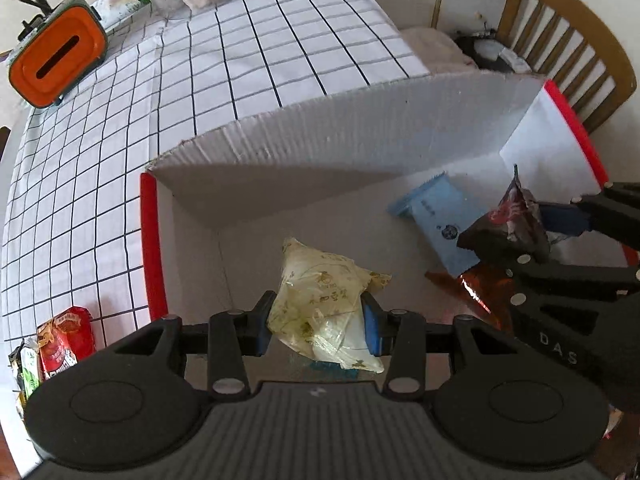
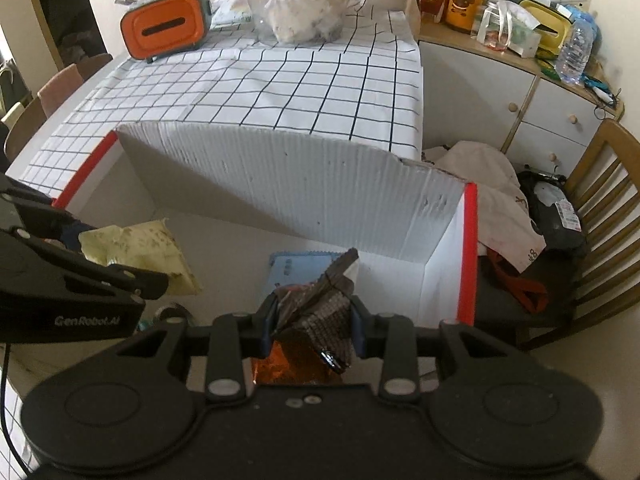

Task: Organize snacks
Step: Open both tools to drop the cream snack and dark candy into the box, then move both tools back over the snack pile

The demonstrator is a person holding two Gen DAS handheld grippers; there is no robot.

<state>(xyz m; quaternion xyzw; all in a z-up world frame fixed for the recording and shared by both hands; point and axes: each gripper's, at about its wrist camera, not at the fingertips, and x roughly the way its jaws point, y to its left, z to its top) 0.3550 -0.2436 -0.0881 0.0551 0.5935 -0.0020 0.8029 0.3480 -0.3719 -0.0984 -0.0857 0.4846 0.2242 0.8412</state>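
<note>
On a desk (image 2: 280, 80) under grid-checked cloth, beside a wooden chair (image 2: 600, 200), the left claw (image 1: 318, 320) grips a pale snack packet (image 1: 324, 296) and the right claw (image 2: 314, 320) a dark packet (image 2: 320, 312), both over the white box (image 2: 280, 184)

Ribbed white cardboard is seen on the box (image 1: 340, 140), glossy crinkled plastic on the pale wrapper (image 1: 320, 300), and creased cloth on the surface (image 1: 200, 80).

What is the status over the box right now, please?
Left tongs shut on pale yellow packet. Right tongs shut on dark packet. Both above white box. Blue packet already inside.
</note>
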